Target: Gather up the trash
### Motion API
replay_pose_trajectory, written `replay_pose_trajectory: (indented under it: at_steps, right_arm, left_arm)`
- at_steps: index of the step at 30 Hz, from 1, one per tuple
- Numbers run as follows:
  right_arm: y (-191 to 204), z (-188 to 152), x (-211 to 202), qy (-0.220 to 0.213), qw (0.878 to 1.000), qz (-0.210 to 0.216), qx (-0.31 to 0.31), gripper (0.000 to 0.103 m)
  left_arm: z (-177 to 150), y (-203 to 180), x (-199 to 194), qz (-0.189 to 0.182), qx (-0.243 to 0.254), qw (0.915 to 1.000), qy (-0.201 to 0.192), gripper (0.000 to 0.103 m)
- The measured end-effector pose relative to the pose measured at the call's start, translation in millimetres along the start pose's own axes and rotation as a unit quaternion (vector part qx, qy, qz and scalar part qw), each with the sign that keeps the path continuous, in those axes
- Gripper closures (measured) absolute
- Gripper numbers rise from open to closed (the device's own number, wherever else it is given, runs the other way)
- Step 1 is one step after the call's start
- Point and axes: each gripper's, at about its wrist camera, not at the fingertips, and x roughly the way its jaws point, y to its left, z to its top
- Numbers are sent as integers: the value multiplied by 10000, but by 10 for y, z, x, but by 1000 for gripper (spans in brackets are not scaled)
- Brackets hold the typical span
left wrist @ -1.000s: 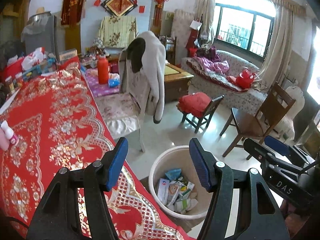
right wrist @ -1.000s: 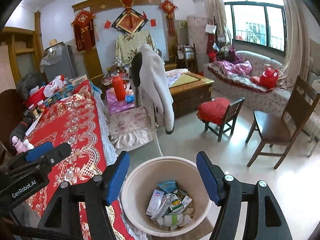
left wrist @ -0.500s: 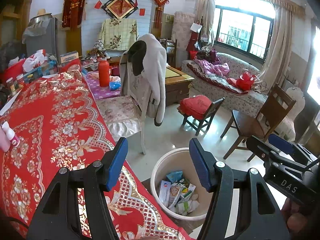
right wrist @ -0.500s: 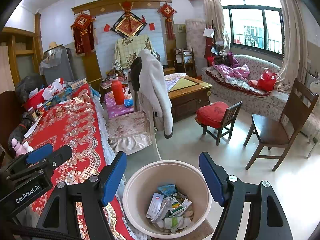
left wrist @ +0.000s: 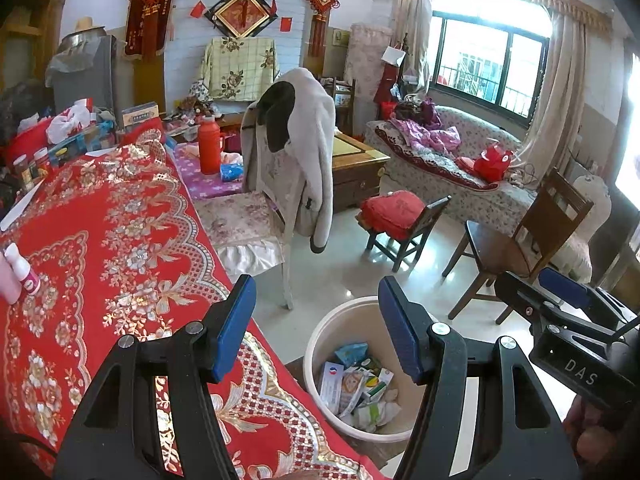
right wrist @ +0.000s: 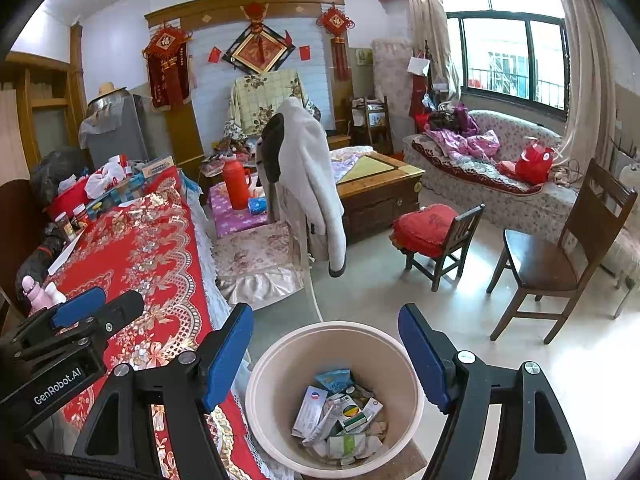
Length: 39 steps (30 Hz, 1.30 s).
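A cream plastic bin (right wrist: 280,364) stands on the floor beside the table, with several boxes and wrappers of trash (right wrist: 340,416) lying in it. It also shows in the left wrist view (left wrist: 324,336). My right gripper (right wrist: 325,354) is open and empty, held above the bin. My left gripper (left wrist: 316,328) is open and empty, over the table edge left of the bin. The right gripper also shows in the left wrist view (left wrist: 560,292), and the left gripper shows in the right wrist view (right wrist: 100,304).
A table with a red and gold cloth (left wrist: 100,240) is on the left, with small pink bottles (left wrist: 18,268) and clutter at its far end. A chair draped with a grey coat (left wrist: 296,152), a small chair with a red cushion (left wrist: 400,216) and a dark wooden chair (left wrist: 520,240) stand on the floor.
Both grippers have drifted slightly back and up, so the bin sits a little lower in the views. Both stay open and empty.
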Motion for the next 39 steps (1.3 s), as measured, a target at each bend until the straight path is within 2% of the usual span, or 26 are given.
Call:
replay_pose_trajectory:
  at_steps: [39]
  right_arm:
    - [-44,-28,60,128,9999,60,-9,30]
  left_arm:
    - [-46,3,11,-9,-4,10000,59,41]
